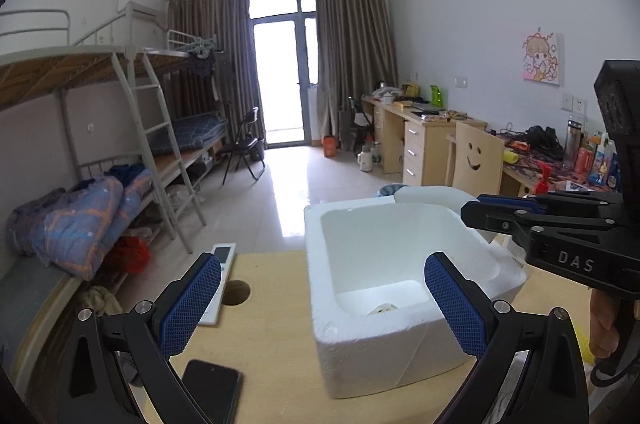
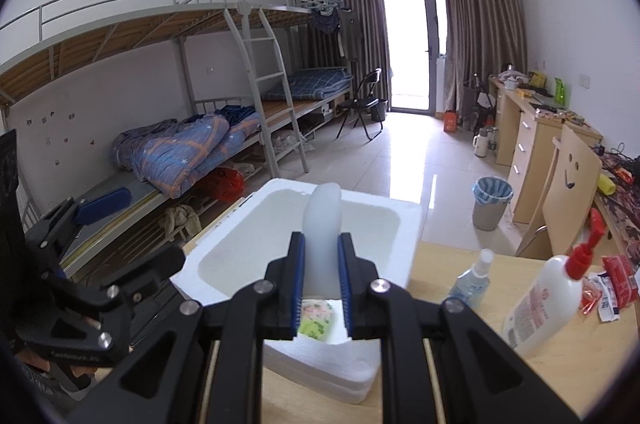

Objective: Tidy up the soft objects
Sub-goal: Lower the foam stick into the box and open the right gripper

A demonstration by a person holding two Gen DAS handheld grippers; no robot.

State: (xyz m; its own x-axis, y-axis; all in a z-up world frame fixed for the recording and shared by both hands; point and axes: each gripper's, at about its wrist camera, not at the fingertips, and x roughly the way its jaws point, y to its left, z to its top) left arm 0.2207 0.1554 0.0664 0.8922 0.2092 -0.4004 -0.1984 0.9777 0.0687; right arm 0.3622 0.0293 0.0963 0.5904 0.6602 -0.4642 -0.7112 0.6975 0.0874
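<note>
A white foam box (image 1: pixel 360 340) stands open on the wooden table; it also shows in the right wrist view (image 2: pixel 224 264). My right gripper (image 2: pixel 322 276) is shut on a pale, translucent soft object (image 2: pixel 322 224) and holds it upright over the box. A small green and pink packet (image 2: pixel 317 318) lies on the box floor below it. My left gripper (image 1: pixel 320 298) is open and empty in front of the box's near left wall. The right gripper (image 1: pixel 500 212) shows in the left wrist view above the box's right rim, with the pale soft object (image 1: pixel 428 195) past it.
A black phone (image 1: pixel 212 392) and a white remote (image 1: pixel 218 276) lie left of the box, by a round hole (image 1: pixel 236 292) in the table. A white lotion bottle with red pump (image 2: pixel 548 300), a small spray bottle (image 2: pixel 472 280) and red packets (image 2: pixel 616 280) lie right of the box.
</note>
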